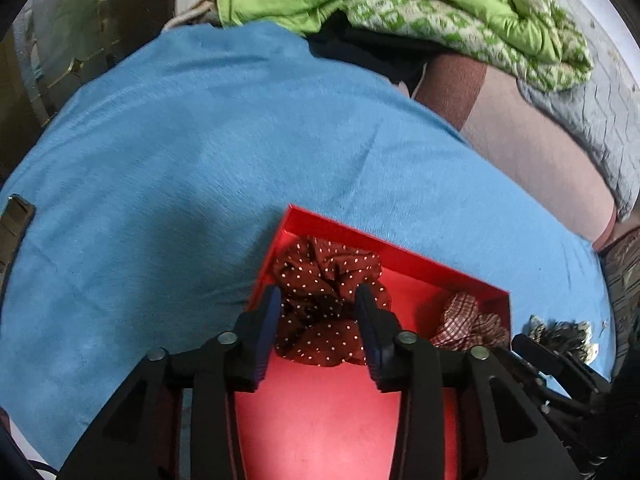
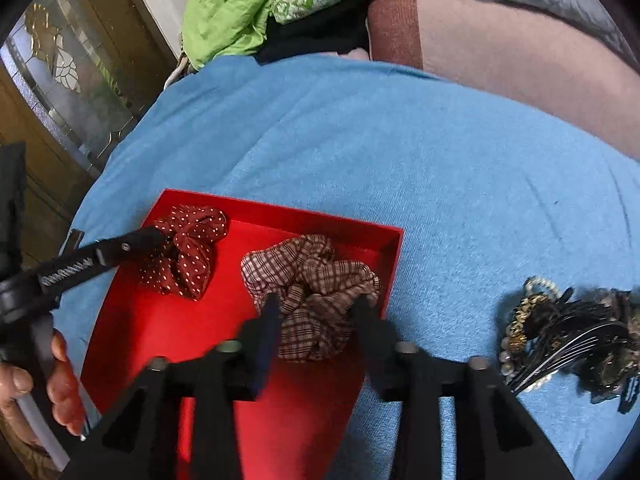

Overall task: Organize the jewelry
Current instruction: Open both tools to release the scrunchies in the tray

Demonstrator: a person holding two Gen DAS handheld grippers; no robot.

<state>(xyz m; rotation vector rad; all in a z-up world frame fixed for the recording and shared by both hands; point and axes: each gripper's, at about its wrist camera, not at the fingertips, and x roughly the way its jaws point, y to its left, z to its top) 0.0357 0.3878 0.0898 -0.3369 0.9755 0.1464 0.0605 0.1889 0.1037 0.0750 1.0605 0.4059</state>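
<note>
I am looking over a blue cloth [image 2: 440, 168] carrying a red tray [image 2: 132, 320]. Inside it are lying a polka-dot scrunchie [image 1: 320, 304] and a checked scrunchie [image 2: 316, 280]. My left hand-held gripper [image 1: 318, 300] and right hand-held gripper [image 2: 316, 306] are straddling them part-open, gripping nothing. Jewelry [image 2: 568, 340] is sitting beside the tray.

two scrunchies [image 2: 184, 252], one red tray [image 2: 132, 320]

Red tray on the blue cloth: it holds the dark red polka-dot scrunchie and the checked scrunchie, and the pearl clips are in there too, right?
Not quite. The red tray holds the dark red polka-dot scrunchie and the checked scrunchie, but the pearl clips lie outside it on the blue cloth, as the right wrist view shows.
</note>
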